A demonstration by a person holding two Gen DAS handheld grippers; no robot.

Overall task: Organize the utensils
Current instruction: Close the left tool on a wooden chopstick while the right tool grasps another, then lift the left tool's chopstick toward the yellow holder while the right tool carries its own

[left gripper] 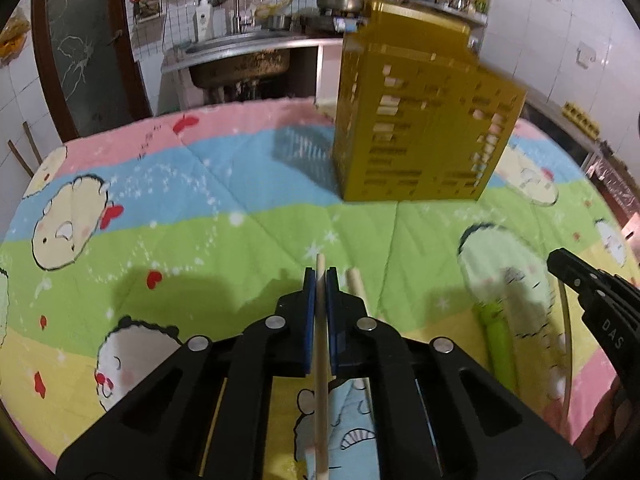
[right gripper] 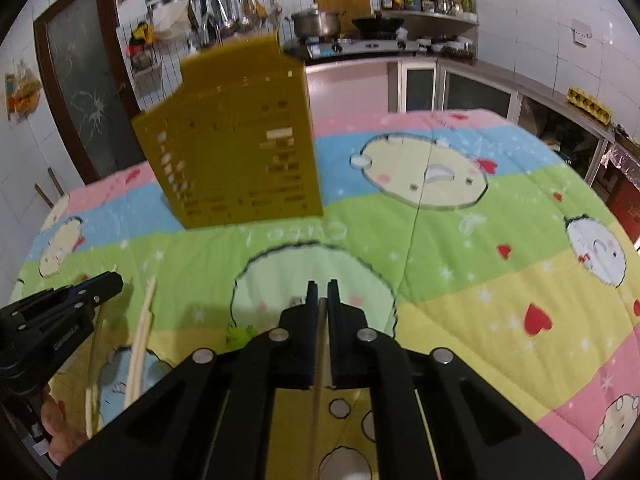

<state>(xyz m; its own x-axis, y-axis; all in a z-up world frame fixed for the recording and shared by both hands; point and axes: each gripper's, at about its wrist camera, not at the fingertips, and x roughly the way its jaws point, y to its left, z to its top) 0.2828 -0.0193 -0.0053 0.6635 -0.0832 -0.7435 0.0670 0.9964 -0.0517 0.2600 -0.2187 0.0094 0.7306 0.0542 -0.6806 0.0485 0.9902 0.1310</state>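
A tall yellow slotted utensil holder (left gripper: 420,120) (right gripper: 236,152) stands on the far side of the cartoon-print cloth. My left gripper (left gripper: 321,276) is shut on a pale wooden chopstick (left gripper: 321,360), which runs back under the jaws. A second chopstick (left gripper: 355,282) (right gripper: 140,340) lies just to its right on the cloth. My right gripper (right gripper: 322,290) is shut on another thin chopstick (right gripper: 318,380). A green-handled utensil (left gripper: 498,348) (right gripper: 239,336) lies on the cloth between the two grippers. Each gripper shows at the edge of the other's view: the right (left gripper: 560,262), the left (right gripper: 112,280).
The colourful cloth (right gripper: 500,240) covers the whole table. Behind it are a sink (left gripper: 240,60), a stove with a pot (right gripper: 316,22), shelves of bottles (right gripper: 424,0) and a dark door (right gripper: 80,80). A hand (right gripper: 60,436) holds the left gripper.
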